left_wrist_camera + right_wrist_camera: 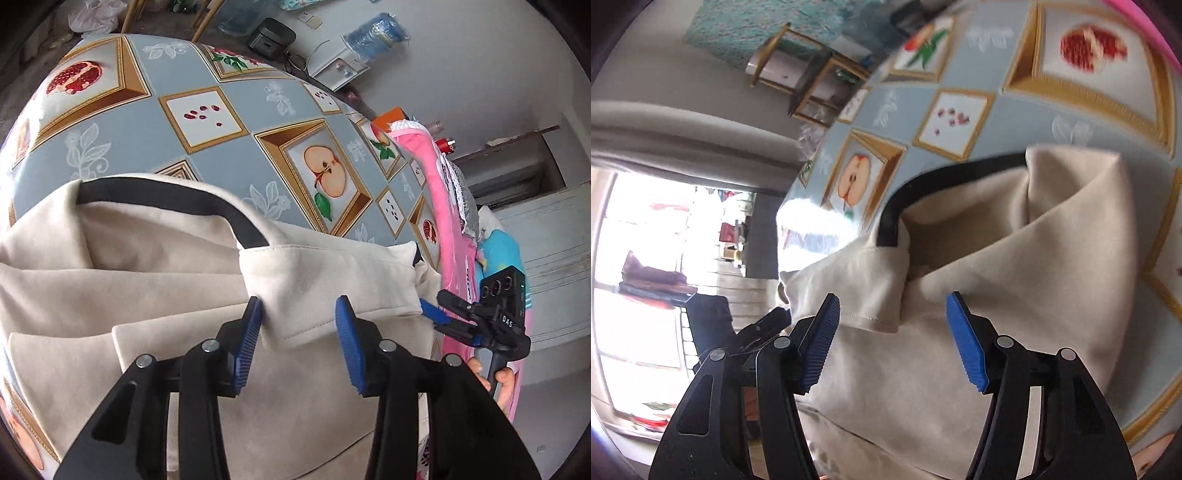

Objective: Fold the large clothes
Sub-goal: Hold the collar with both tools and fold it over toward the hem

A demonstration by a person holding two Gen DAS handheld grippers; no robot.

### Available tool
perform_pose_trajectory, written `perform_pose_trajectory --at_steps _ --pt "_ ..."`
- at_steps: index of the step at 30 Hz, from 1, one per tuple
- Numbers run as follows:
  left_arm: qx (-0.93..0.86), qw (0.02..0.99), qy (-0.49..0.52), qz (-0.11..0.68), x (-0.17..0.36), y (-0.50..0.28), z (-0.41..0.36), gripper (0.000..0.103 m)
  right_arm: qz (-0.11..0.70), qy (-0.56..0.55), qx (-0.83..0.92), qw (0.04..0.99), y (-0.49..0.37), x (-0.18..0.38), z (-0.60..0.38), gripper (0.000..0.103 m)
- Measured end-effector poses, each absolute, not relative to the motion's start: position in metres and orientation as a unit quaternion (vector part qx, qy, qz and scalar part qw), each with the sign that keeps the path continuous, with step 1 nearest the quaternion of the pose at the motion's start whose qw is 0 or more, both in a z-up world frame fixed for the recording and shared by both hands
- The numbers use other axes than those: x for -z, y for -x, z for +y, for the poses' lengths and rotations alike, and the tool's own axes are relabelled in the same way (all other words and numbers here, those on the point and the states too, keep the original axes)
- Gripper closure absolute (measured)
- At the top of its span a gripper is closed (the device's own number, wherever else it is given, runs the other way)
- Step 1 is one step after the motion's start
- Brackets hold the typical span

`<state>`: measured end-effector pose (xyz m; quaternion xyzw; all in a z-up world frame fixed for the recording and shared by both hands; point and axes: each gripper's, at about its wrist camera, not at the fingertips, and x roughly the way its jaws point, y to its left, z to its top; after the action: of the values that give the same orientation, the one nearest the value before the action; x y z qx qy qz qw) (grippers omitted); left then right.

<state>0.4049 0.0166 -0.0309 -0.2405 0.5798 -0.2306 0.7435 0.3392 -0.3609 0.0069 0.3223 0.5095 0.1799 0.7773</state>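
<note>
The cream garment lies bunched and partly folded on the counter, its soft, suede-like cloth in broad creases. A black band trims its curved neckline, and a stitched hem runs along a folded flap of cloth closest to both cameras.

In the left wrist view, the left gripper hangs over that flap with its blue ribbed pads standing apart. The hem lies between the jaws, and the left pad's tip sits right at the cloth's edge, but neither pad presses on it. Nothing is held.

In the right wrist view, the right gripper is spread wider. Its pads stand well clear on either side of the folded flap corner, with the cloth below and between them, ungripped. This view is somewhat blurred.

Farther right in the left view, the right gripper shows from outside, with fingers of a hand around its handle. Beyond it a pink cloth lies along the counter's edge.

The counter wears a grey-blue oilcloth printed with gold-framed apple halves and pomegranates.
</note>
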Motion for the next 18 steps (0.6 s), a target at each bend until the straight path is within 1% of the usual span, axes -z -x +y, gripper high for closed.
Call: perform_pose_trajectory --at_steps 3,6,8,11,13,15,17,18 --pt "0.229 0.744 0.249 0.576 0.029 -0.405 0.017 0.066 0.525 -0.333 -0.2 0.757 -0.342 0.002 -0.353 0.046" --pt "0.235 0.738 0.26 0.577 0.028 -0.404 0.022 0.066 0.529 -0.342 -0.218 0.746 -0.343 0.005 -0.347 0.048" --pt "0.232 0.727 0.263 0.59 0.032 -0.406 0.023 0.066 0.531 -0.345 -0.221 0.742 -0.346 0.007 -0.345 0.051" --pt "0.221 0.704 0.274 0.617 0.042 -0.408 0.025 0.066 0.537 -0.358 -0.224 0.73 -0.351 0.012 -0.344 0.063" --pt "0.22 0.701 0.279 0.618 0.044 -0.409 0.027 0.066 0.54 -0.361 -0.23 0.725 -0.352 0.012 -0.344 0.077" --pt "0.22 0.709 0.276 0.611 0.042 -0.41 0.026 0.066 0.536 -0.351 -0.235 0.731 -0.353 0.01 -0.341 0.086" --pt "0.222 0.721 0.262 0.602 0.038 -0.412 0.024 0.081 0.53 -0.334 -0.241 0.741 -0.352 0.005 -0.339 0.089" --pt "0.221 0.732 0.244 0.597 0.035 -0.413 0.021 0.084 0.527 -0.32 -0.241 0.749 -0.353 0.001 -0.336 0.09"
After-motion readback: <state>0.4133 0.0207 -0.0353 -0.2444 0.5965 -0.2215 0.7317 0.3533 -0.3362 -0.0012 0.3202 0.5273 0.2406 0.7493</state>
